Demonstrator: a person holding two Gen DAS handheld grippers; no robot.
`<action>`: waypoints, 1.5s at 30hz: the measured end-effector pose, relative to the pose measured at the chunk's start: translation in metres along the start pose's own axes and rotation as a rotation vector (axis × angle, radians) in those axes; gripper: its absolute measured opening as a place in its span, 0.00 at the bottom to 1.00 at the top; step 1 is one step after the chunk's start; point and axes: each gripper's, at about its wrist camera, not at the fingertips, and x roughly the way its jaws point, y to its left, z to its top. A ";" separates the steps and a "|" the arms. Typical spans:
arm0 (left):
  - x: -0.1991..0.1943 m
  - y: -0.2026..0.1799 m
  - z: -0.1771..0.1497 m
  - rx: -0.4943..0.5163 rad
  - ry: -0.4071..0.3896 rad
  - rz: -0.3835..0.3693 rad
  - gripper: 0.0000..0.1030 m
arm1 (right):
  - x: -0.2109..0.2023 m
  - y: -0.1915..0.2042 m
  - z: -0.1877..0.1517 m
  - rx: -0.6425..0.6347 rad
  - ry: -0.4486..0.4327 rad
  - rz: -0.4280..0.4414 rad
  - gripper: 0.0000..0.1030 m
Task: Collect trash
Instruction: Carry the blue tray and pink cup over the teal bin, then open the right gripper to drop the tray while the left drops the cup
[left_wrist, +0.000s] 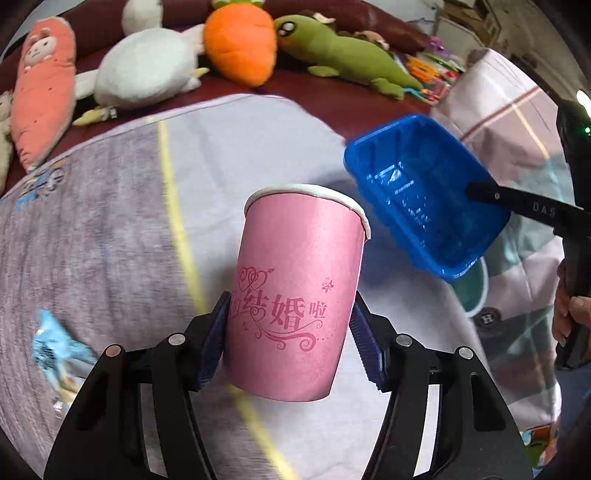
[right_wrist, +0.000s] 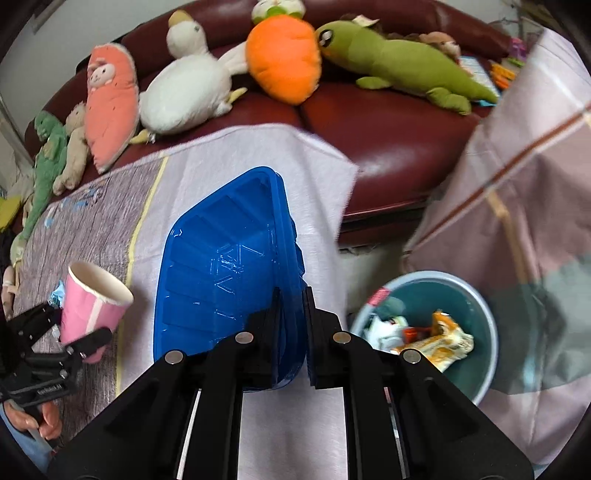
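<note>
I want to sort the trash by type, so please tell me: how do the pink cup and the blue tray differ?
The pink paper cup is tall, round and opaque with printed writing; the blue plastic tray is shallow, rectangular, glossy and see-through. The left tool grips the cup across its body, near upright; the right tool pinches the tray by its thin rim, so it hangs tilted. Both look empty and are held above the cloth.

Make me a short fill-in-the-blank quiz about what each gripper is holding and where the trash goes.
1. The left gripper is shut on a ____ paper cup.
2. The right gripper pinches the rim of a ____ plastic tray.
3. The teal bin already holds crumpled ____.
4. The orange plush carrot lies on the dark red ____.

Answers: pink; blue; wrappers; sofa
</note>
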 end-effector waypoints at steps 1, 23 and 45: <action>0.000 -0.010 0.000 0.007 0.002 -0.012 0.61 | -0.006 -0.008 -0.002 0.010 -0.009 -0.006 0.10; 0.045 -0.181 0.017 0.177 0.081 -0.116 0.62 | -0.064 -0.182 -0.056 0.216 -0.061 -0.143 0.12; 0.096 -0.220 0.018 0.209 0.160 -0.116 0.62 | -0.052 -0.219 -0.071 0.289 -0.063 -0.092 0.69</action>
